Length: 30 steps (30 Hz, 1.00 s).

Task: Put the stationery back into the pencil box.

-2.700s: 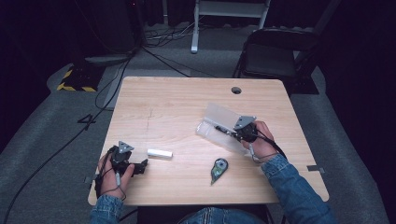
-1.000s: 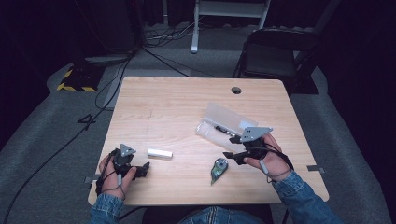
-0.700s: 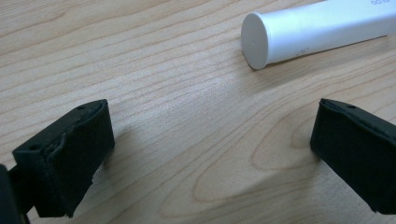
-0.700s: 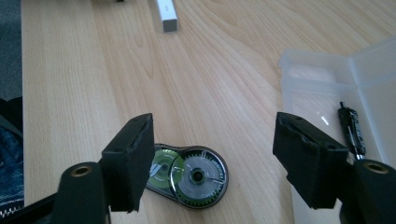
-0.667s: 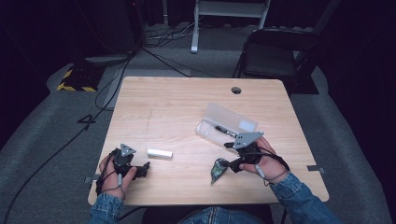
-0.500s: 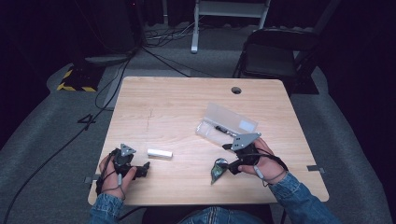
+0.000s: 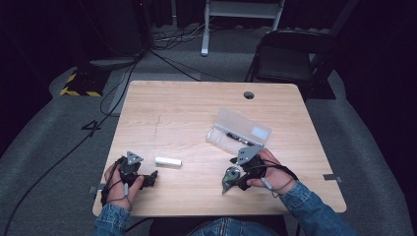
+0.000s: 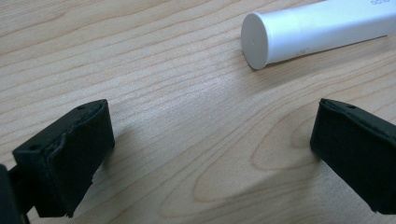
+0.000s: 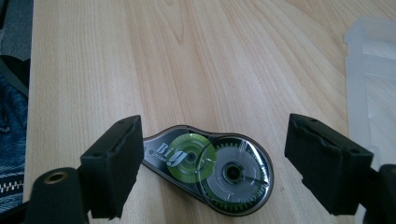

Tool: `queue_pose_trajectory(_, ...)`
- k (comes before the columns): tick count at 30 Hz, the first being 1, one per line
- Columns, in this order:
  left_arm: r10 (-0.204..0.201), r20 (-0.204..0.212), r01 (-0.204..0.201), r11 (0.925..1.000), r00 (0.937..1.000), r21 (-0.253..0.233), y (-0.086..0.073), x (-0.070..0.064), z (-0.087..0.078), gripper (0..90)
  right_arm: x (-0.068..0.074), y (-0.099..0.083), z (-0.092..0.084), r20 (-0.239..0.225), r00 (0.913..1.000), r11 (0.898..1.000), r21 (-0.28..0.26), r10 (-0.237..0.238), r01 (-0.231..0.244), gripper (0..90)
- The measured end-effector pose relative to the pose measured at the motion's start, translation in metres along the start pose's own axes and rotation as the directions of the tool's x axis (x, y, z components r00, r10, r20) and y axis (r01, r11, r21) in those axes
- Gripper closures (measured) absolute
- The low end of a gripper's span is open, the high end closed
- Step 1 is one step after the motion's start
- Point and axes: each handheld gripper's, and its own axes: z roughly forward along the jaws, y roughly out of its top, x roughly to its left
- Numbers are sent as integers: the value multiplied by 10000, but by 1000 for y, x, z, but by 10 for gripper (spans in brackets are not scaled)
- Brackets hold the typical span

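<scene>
A: Right gripper (image 7: 230, 181) low over the correction tape dispenser (image 9: 210, 168), lower centre of the right gripper view; fingers (image 9: 114, 165) just spread wide, gripping nothing, dispenser flat on the surface (image 7: 196, 113) between them.

B: Then: lower squarely, straddle the round body, close gently across the flanks. Avoid nudging toward the clear case (image 7: 239, 129), upper right.

A: Left gripper (image 7: 147, 177)?

B: Open, empty, short of the white tube (image 8: 317, 28). Leave there.

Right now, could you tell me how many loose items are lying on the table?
3: a white tube near the left gripper, a correction tape dispenser between the right gripper's fingers, and a clear case beyond it.
</scene>
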Motion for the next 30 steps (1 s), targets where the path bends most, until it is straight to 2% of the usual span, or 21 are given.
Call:
queue_pose_trajectory(8,2,-3,-2,10000,10000,-1,0,0,0,0,1,-1,10,-158,9987,9988,118,-479,481,184)
queue_pose_trajectory(17,40,-26,-40,10000,10000,-16,-1,0,-1,1,-5,-6,20,-292,9992,9989,384,-275,286,187)
queue_pose_trajectory(24,33,-24,-33,10000,10000,-17,-1,0,-1,1,-5,-8,16,-515,9983,9978,589,-277,308,182)
queue_pose_trajectory(30,26,-8,-26,10000,10000,-5,-1,0,-1,1,-3,-9,12,-813,9967,9964,835,-75,143,190)
